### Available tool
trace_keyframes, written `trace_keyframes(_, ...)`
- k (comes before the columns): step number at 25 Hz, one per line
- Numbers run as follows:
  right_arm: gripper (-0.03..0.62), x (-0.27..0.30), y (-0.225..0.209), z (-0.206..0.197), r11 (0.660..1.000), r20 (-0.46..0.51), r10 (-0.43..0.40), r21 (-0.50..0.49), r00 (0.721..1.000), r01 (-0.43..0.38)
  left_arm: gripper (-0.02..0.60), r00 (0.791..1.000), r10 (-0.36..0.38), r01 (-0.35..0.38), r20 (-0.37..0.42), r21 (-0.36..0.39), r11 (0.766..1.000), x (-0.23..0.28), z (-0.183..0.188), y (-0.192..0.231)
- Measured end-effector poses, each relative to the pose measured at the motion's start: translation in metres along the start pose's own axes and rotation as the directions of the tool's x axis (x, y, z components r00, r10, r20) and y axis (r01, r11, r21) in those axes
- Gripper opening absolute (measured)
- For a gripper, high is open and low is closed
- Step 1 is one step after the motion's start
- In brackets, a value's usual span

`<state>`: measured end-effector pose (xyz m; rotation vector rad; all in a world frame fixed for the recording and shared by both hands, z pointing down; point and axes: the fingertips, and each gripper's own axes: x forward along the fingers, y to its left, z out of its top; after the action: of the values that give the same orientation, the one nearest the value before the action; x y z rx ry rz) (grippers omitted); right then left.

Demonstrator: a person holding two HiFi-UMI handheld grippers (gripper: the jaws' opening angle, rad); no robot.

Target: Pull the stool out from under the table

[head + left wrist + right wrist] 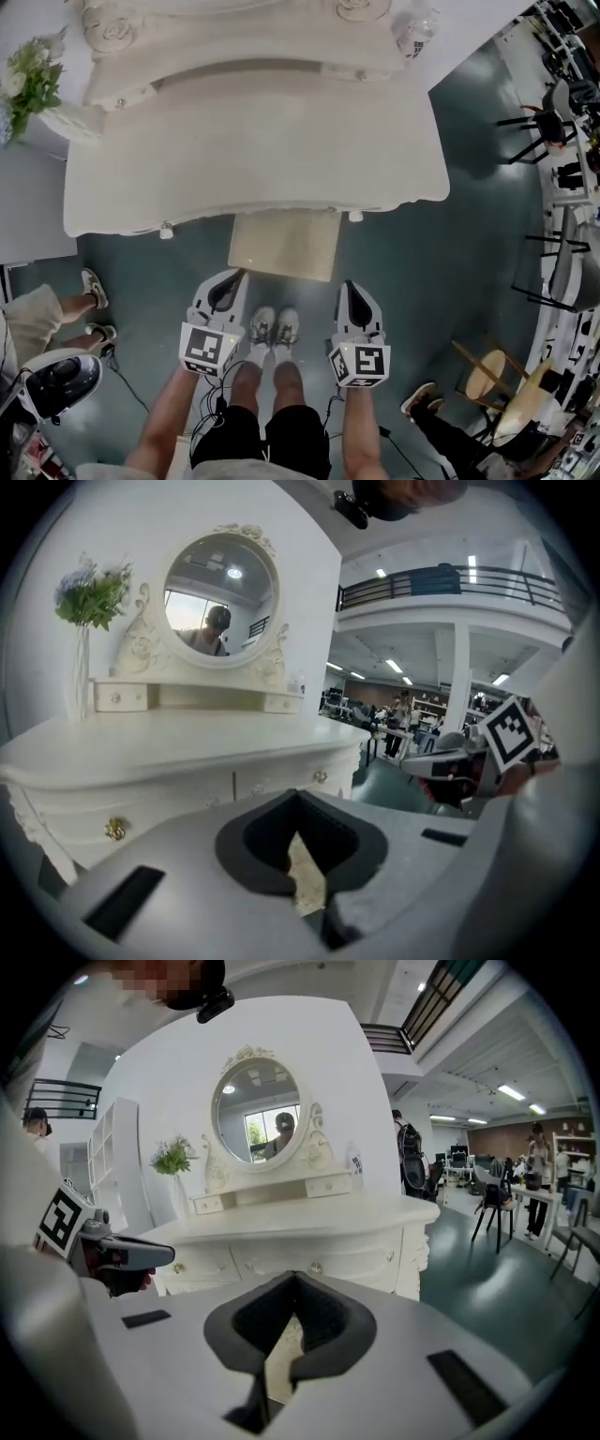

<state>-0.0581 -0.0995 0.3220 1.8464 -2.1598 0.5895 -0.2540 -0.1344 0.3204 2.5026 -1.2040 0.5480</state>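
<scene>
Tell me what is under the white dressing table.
A beige stool, its near part sticking out past the front edge. The tabletop covers its far part; no legs show.

a white dressing table [253, 159] with a curved front edge stands on a glossy dark green floor [469, 141]. along the back of its top sits a carved mirror unit [234, 37] with small drawers. a vase of flowers [28, 80] stands at the unit's left end, and a small clear bottle [412, 33] at its right end. on the floor, a cream padded stool [284, 246] sits at the table's middle, its far part under the front edge and its near part showing. just in front of it stand two light trainers [274, 326], side by side. black-framed chairs [534, 131] stand well apart at the right, a round wooden seat [487, 375] at the lower right, and thin cables [127, 384] lie at the left.
</scene>
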Motion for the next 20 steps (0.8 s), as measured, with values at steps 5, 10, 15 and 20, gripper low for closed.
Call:
trace_keyframes(5, 0.006, 0.047, -0.017, -0.062, 1.000, -0.059, 0.017, 0.002, 0.998, -0.017, -0.002, 1.000, 0.020, -0.019, -0.024, 0.013, 1.000, 0.041, -0.054, 0.012)
trace_keyframes(10, 0.006, 0.083, -0.032, -0.119, 0.999, -0.114, 0.028, -0.022, 0.993, -0.030, -0.002, 0.998, 0.045, -0.046, -0.054, -0.022, 0.999, 0.070, -0.109, 0.024)
trace_keyframes(15, 0.006, 0.111, -0.047, -0.167, 0.999, -0.148, 0.020, -0.047, 0.989, -0.028, -0.002, 0.992, 0.070, -0.071, -0.102, -0.009, 0.997, 0.095, -0.161, 0.035)
trace_keyframes(20, 0.006, 0.132, -0.059, -0.205, 0.999, -0.166, 0.017, -0.039, 0.986, -0.023, -0.002, 0.988, 0.087, -0.093, -0.128, -0.041, 0.995, 0.117, -0.202, 0.051)
